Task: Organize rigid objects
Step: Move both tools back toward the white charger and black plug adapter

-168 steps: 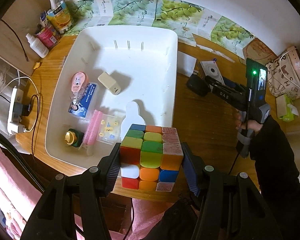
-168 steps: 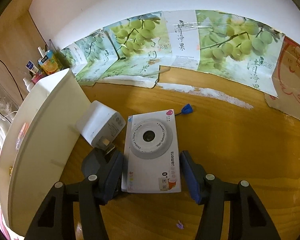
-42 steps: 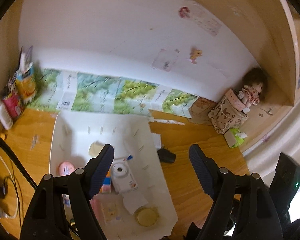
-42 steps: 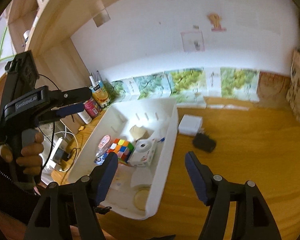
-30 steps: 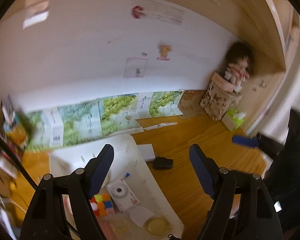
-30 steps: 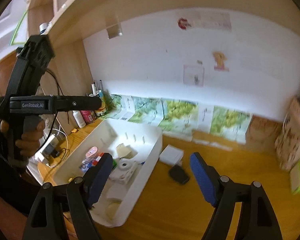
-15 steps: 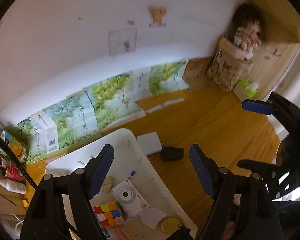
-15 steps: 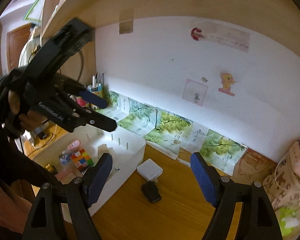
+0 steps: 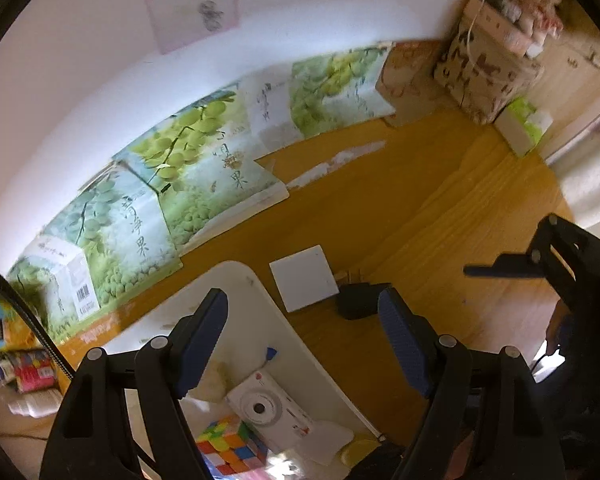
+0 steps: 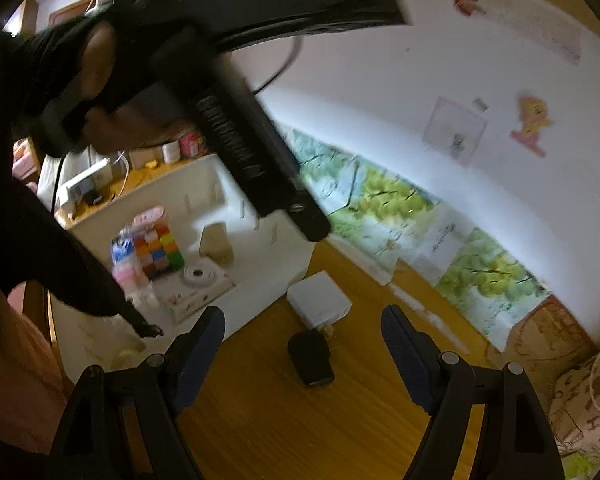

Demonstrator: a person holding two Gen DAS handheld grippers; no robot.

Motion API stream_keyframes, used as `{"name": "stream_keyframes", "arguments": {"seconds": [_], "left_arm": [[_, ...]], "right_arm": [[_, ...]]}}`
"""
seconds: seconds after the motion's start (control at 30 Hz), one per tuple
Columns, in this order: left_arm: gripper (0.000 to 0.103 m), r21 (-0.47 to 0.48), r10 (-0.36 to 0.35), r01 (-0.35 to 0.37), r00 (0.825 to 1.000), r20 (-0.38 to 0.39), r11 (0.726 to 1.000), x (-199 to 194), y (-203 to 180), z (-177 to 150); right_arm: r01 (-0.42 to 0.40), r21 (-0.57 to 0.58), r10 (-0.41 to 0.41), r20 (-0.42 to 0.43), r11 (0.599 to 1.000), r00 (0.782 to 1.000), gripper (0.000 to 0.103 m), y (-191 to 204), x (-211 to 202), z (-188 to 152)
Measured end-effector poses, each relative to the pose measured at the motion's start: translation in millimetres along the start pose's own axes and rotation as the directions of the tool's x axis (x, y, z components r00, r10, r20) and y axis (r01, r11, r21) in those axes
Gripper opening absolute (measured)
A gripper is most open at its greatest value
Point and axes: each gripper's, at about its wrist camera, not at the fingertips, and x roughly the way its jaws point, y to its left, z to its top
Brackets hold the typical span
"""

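A white charger block [image 9: 303, 283] and a small black adapter [image 9: 359, 299] lie side by side on the wooden desk, just right of the white bin [image 9: 256, 292]. Inside the bin lie a white toy camera [image 9: 268, 410] and a colourful puzzle cube [image 9: 230, 450]. My left gripper [image 9: 302, 344] hangs open and empty above the bin's corner and the charger. In the right wrist view the white charger [image 10: 318, 300] and black adapter [image 10: 311, 356] sit ahead of my open, empty right gripper [image 10: 302, 352]. The camera [image 10: 198, 286] and cube [image 10: 158, 250] show in the bin [image 10: 296, 268].
Grape-printed cartons [image 9: 204, 168] line the wall behind the desk. A patterned box with a doll [image 9: 488, 60] and a green tissue pack [image 9: 522, 124] stand at the far right. Bottles and packets [image 9: 16, 360] crowd the left. The person's hand with the left gripper's body [image 10: 236, 120] crosses the right wrist view.
Both grippers have sunk toward the desk and tilted downward. The charger and adapter now appear larger and nearer in both views. The left gripper's body now crosses close in the right wrist view.
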Motion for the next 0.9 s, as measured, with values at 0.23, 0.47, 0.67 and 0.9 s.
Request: {"name": "stream_keyframes", "arguments": {"seconds": [0.23,0.47,0.67,0.9], "left_arm": [[0.08,0.062,0.004,0.002,0.995,-0.098,0.998,29,-16,24],[0.08,0.091,0.014,0.005,0.977,-0.212,0.996,62,-25,40],[0.08,0.084,0.039,-0.013,0.948,-0.316,0.996,94,-25,51],[0.08,0.031,0.051,-0.042,0.9,-0.432,0.999,128,-17,53]], "right_arm": [[-0.024,-0.062,0.021,-0.051,0.998,0.998,0.081,2,25,-16],[-0.02,-0.068,0.014,-0.089,0.997,0.996,0.081,3,48,-31],[-0.019,-0.029,0.015,-0.115,0.999,0.993,0.081,1,69,-40],[-0.022,0.013,0.024,-0.155,1.0,0.988,0.081,-5,92,-49]]}}
